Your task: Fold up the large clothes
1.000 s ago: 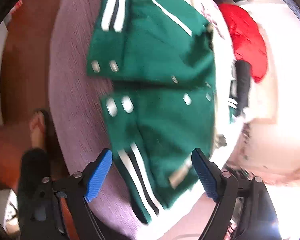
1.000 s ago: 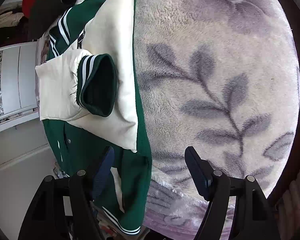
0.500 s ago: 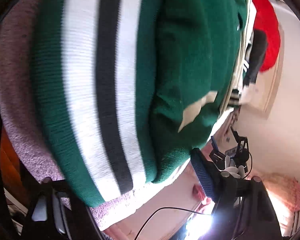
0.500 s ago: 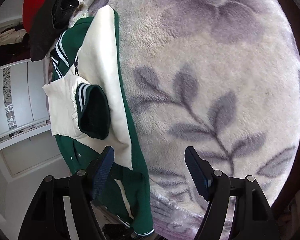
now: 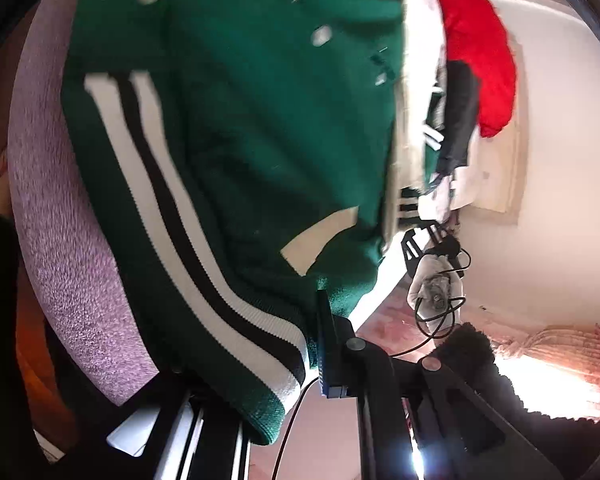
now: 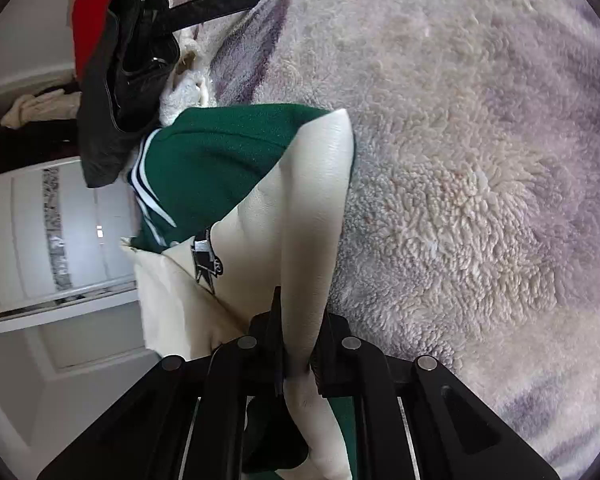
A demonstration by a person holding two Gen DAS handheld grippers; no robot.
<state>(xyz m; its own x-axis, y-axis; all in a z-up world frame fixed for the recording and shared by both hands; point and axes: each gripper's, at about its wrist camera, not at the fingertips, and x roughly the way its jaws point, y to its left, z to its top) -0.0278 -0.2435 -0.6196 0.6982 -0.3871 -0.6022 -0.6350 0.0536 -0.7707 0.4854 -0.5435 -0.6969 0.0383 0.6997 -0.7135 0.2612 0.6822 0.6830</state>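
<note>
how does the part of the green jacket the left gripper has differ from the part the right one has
The left gripper is shut on the green varsity jacket's ribbed knit hem with white and black stripes; the right gripper is shut on its smooth cream sleeve. The hem is green and striped, the sleeve plain cream. Both belong to one jacket on the fluffy floral blanket.

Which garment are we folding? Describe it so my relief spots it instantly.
On the fleecy leaf-print blanket, beside the pile with the red garment and black garment, lies the green jacket. Only it has cream sleeves and a white-and-black striped hem.
</note>
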